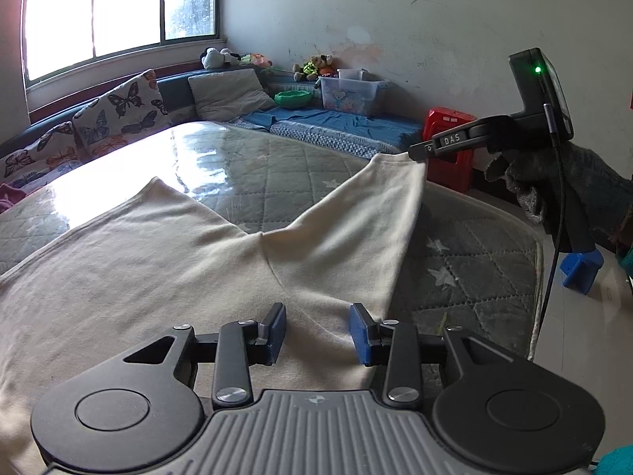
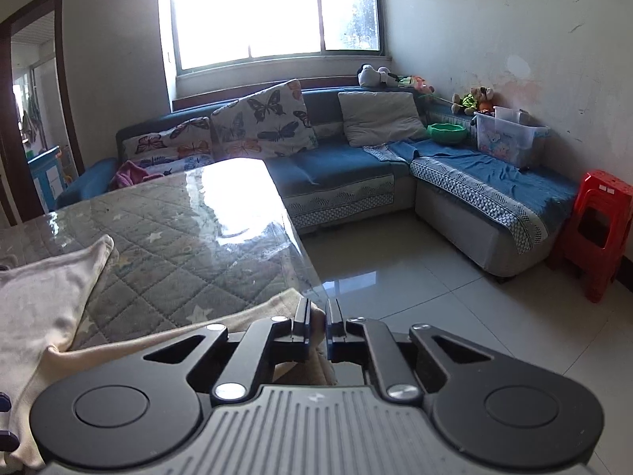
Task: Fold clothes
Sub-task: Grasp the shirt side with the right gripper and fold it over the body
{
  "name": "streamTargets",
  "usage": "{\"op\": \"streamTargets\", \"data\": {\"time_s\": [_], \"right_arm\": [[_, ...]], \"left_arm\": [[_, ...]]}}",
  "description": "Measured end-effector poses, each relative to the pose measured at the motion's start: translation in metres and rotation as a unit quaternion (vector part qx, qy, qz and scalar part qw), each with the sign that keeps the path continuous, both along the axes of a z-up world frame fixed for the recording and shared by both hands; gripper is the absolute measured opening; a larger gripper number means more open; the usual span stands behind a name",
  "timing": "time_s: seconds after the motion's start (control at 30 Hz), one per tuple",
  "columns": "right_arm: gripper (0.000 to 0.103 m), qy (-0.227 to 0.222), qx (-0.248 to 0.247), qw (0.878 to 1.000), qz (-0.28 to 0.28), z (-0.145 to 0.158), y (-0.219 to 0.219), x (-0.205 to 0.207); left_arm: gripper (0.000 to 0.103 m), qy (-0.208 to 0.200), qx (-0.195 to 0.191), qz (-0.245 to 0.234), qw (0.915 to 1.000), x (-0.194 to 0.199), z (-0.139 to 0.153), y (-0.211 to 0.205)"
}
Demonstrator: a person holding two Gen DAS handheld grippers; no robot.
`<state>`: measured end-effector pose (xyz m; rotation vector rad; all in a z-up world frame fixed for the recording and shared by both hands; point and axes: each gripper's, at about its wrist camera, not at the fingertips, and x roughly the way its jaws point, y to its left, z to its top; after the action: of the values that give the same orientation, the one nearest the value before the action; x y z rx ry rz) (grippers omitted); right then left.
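A cream garment [image 1: 158, 257] lies spread over the table [image 1: 269, 158], which has a quilted star-print cover under a glossy clear sheet. My left gripper [image 1: 318, 330] hovers over the garment's near edge, its blue pads [image 1: 277, 328] apart and the flat cloth showing between them. My right gripper [image 1: 415, 154], held by a gloved hand [image 1: 554, 190], is shut on the garment's far right corner and holds it lifted off the table. In the right wrist view the right gripper [image 2: 318, 316] has its jaws close together on the cream garment [image 2: 39, 297] at the table [image 2: 178, 217] corner.
A blue corner sofa [image 2: 336, 170] with butterfly cushions [image 2: 261, 118] runs behind the table under the window. A red plastic stool [image 2: 593, 229] stands by the right wall. A clear storage box [image 2: 510, 138] and a green bowl [image 2: 447, 132] sit on the sofa. Tiled floor [image 2: 435, 297] lies right of the table.
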<state>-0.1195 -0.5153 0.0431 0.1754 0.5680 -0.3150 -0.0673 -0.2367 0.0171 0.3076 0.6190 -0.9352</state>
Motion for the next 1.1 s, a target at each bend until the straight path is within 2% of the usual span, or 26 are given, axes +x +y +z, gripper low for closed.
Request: {"op": "streamTargets", "data": {"time_s": [0.1,0.17,0.4,0.57,0.67,0.8,0.97,1.1], "right_arm": [[0.005,0.011,0.004,1.000,-0.003,-0.008,0.000,0.000],[0.005,0.002,0.003,1.000,-0.002,-0.002,0.000,-0.003],[0.005,-0.051,-0.017,0.998,0.041,0.053,0.017,-0.006],[0.005,-0.080,-0.043,0.991,0.101,0.090,0.056,-0.003],[0.005,-0.099,-0.057,0.981,0.155,0.114,0.093,0.003],[0.005,-0.103,-0.067,0.967,0.223,0.128,0.142,0.015],[0.005,-0.089,-0.069,0.947,0.302,0.127,0.206,0.031],[0.005,-0.060,-0.058,0.927,0.366,0.109,0.261,0.045]], "left_arm": [[0.040,-0.001,-0.006,0.002,1.0000,0.000,0.002,0.003],[0.041,-0.001,-0.014,0.006,0.9999,0.000,0.006,0.007],[0.043,0.000,-0.045,0.054,0.9976,0.007,0.024,0.042],[0.043,0.004,-0.054,0.108,0.9926,0.012,0.027,0.083],[0.043,0.001,-0.059,0.138,0.9887,0.012,0.027,0.109],[0.044,0.000,-0.071,0.169,0.9831,0.009,0.026,0.140],[0.044,0.006,-0.083,0.196,0.9770,0.003,0.023,0.169],[0.044,0.010,-0.088,0.212,0.9733,-0.004,0.020,0.188]]}}
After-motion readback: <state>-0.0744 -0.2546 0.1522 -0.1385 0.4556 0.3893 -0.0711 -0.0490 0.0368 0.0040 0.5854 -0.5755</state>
